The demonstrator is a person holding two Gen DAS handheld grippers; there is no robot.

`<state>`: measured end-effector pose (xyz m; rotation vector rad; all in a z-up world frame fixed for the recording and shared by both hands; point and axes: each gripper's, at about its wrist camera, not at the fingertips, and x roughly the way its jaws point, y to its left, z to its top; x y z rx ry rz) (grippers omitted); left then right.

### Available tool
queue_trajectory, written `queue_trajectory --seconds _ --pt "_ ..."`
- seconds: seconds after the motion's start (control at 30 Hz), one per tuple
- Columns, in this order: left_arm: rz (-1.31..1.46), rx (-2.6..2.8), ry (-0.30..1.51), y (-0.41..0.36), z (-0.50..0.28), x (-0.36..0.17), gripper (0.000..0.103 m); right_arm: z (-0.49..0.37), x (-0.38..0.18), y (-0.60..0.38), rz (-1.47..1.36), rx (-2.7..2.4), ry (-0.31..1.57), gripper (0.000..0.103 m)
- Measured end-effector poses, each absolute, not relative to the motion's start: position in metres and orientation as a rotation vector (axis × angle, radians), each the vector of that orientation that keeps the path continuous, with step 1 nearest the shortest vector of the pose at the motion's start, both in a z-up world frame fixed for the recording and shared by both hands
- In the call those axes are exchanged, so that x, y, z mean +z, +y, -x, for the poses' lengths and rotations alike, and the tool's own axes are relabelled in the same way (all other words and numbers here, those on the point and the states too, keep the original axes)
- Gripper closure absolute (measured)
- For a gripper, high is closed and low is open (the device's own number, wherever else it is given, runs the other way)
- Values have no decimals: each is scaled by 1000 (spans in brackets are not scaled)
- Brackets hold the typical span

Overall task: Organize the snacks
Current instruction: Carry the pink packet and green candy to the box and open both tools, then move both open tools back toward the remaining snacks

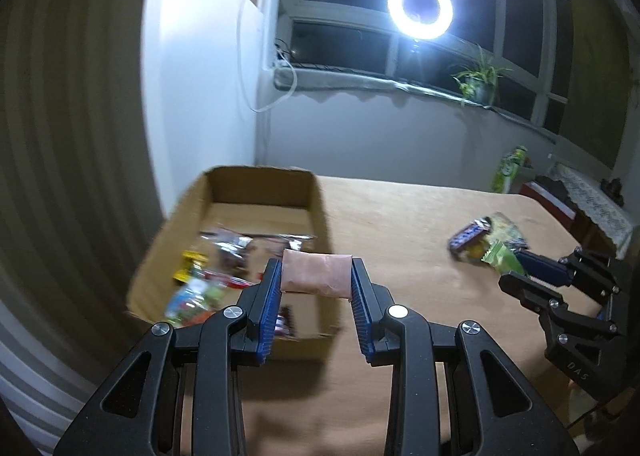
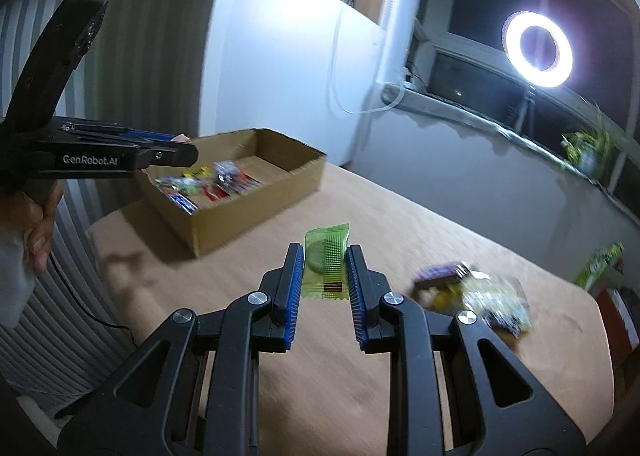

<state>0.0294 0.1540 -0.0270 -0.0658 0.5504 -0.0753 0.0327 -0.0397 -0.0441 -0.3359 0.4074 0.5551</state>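
Left wrist view: left gripper (image 1: 316, 276) is clamping a pink packet (image 1: 315, 274) over the cardboard box (image 1: 256, 180) — release next — while right gripper (image 2: 323, 272) is pinching a green wafer packet (image 2: 325, 264), awaiting boxing.

A table (image 1: 400, 216) with a plain tan top carries everything here. On its far left part sits an open cardboard box (image 1: 316, 216), resting flat on the tabletop, with its near right corner toward the middle of the table. Well apart from the box, on the right side, a small pile of snack packets (image 1: 486, 242) lies directly on the surface: a purple bar wrapper at the pile's left edge touches yellow and green packets beside it. In the right wrist view the same pile (image 2: 480, 292) is blurred, so the packets cannot be counted.
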Motion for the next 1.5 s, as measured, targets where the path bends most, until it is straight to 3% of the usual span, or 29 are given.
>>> queue_trajectory --seconds 0.43,0.83,0.87,0.9,0.93,1.0,1.03,1.23,1.37,1.5 --pt "92 -36 521 207 -58 -34 72 -106 -15 71 325 690 359 80" --pt "140 -70 603 218 -85 -64 69 -161 -37 126 328 734 382 80" --pt "140 -70 623 217 -86 -67 68 -168 -43 130 337 731 414 76" --pt "135 -60 643 215 -86 -71 60 -174 -49 132 344 732 463 74" --pt "131 -44 644 214 -82 -73 46 -175 -50 129 329 725 469 72" --pt "131 -24 631 214 -75 -73 34 -169 -50 120 313 714 446 59" --pt "137 -9 624 215 -70 -72 34 -162 -51 115 318 702 425 54" --pt "178 6 607 220 -49 -69 33 -132 -58 95 335 681 411 52" --pt "203 9 591 221 -38 -64 27 -109 -64 76 307 667 405 36" --pt "212 10 587 218 -29 -61 26 -92 -70 62 277 659 445 34"
